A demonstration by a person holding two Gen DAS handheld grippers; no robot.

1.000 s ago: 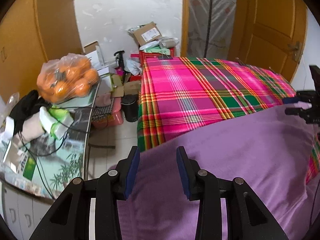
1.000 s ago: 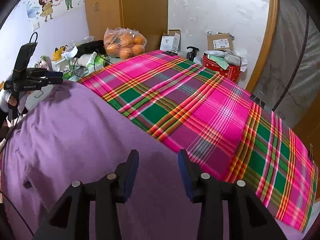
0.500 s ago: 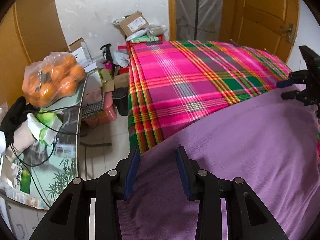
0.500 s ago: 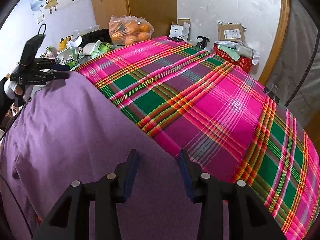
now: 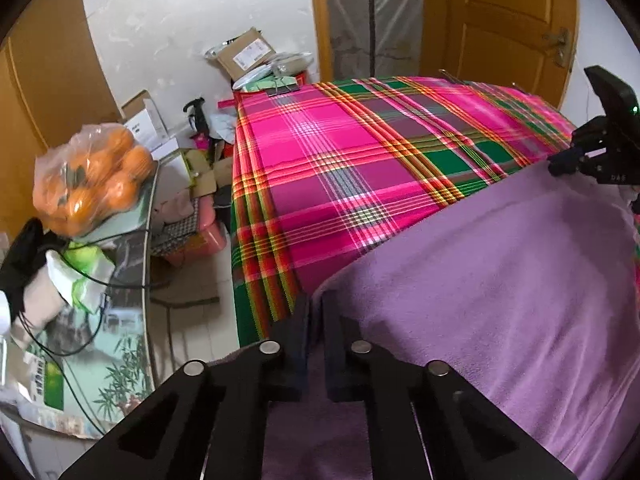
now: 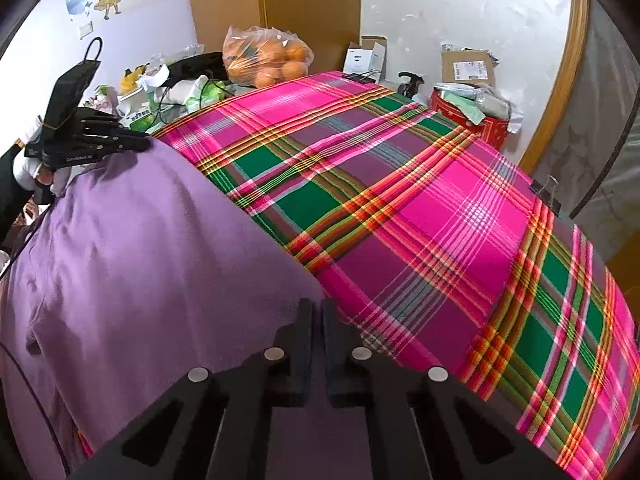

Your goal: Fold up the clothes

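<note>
A purple garment [image 5: 488,280] lies spread over the near part of a table covered with a pink, green and red plaid cloth [image 5: 360,152]. My left gripper [image 5: 316,308] is shut on the garment's far edge at its left corner. My right gripper [image 6: 316,312] is shut on the same far edge at its right corner. The garment [image 6: 140,248] fills the left of the right wrist view. Each gripper shows in the other's view: the right one [image 5: 560,160] at the far right, the left one [image 6: 136,142] at the upper left.
A side table [image 5: 120,320] at the left holds a bag of oranges [image 5: 92,180], cables and packets. Cardboard boxes [image 5: 244,52], a red tin [image 6: 472,120] and clutter stand on the floor by the far wall. A wooden door [image 5: 512,20] is behind the table.
Both grippers were open over the garment's edge; both have closed on it. The views have shifted a little farther over the plaid cloth.
</note>
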